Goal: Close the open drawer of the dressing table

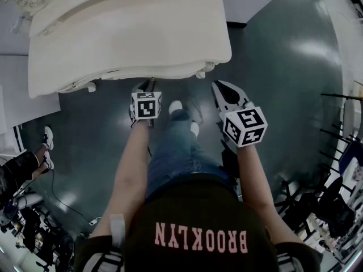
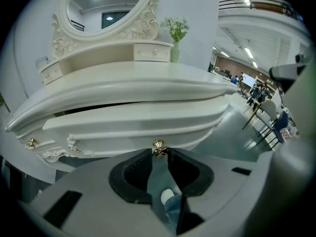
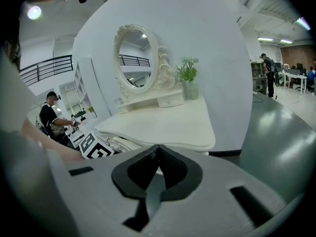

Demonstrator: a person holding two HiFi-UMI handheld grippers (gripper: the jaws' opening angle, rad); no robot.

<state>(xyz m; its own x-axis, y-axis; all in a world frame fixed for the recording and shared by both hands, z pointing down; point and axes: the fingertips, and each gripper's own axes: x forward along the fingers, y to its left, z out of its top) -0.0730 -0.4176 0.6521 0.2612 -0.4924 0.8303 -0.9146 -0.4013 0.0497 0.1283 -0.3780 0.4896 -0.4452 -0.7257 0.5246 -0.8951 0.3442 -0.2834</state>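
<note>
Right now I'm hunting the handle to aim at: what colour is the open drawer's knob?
The knob is gold, clearest in the left gripper view.

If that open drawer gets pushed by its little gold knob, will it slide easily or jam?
Probably slides straight: the drawer looks rigid and solid. The knob sits roughly central, so jamming seems unlikely. Its shiny round shape may slip when gripped.

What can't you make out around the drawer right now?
Drawer inside: left gripper view shows only a dark slit below the tabletop; in head view, the tabletop covers it.
Left gripper jaws on the knob: in head view, mostly hidden behind its marker cube.
</note>
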